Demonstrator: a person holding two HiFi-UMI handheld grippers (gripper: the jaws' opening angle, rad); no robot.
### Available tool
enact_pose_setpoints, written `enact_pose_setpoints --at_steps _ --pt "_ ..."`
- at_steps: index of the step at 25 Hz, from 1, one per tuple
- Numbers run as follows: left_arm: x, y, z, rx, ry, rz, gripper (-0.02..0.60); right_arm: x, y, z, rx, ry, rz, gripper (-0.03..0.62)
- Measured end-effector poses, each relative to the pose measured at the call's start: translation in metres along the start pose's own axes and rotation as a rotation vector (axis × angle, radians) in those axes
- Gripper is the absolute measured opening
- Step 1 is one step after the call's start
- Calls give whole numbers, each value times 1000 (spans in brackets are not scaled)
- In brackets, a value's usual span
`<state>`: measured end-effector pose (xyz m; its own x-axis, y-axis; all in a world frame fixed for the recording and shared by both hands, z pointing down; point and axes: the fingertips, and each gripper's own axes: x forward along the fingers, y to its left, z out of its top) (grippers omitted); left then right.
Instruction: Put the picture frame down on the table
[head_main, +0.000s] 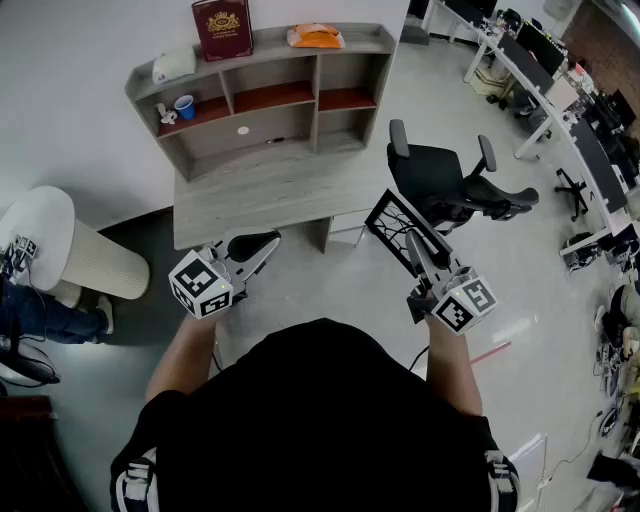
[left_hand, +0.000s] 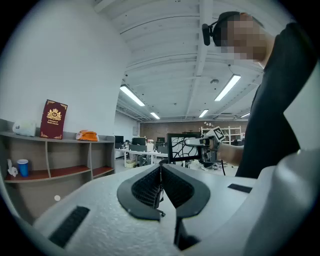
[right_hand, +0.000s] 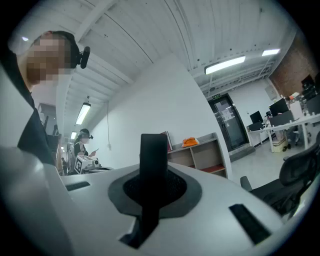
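The left tool (head_main: 258, 246) hovers at the front edge of the desk (head_main: 270, 190), its jaws pressed together on nothing. The right tool (head_main: 422, 265) pinches the frame (head_main: 398, 230) by its near edge. The frame is tilted in the air right of the desk, apart from it, just before a chair (head_main: 450, 185).

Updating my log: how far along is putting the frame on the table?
Done: the right tool has the picture frame clamped. In hand: it hangs in the air, short of the table. Left: setting it down there. The left tool is shut, empty.
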<state>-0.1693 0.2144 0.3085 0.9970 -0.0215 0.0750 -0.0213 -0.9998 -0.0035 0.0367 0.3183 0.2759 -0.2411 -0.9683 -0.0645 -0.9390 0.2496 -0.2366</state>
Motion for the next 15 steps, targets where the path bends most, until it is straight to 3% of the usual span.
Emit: enact_pose_setpoints --at_steps 5,15 --pt "25 -13 -1 7 17 -11 25 -13 -30 1 21 -4 -25 17" --pt "73 -26 -2 4 60 8 25 -27 -70 3 17 -5 13 17"
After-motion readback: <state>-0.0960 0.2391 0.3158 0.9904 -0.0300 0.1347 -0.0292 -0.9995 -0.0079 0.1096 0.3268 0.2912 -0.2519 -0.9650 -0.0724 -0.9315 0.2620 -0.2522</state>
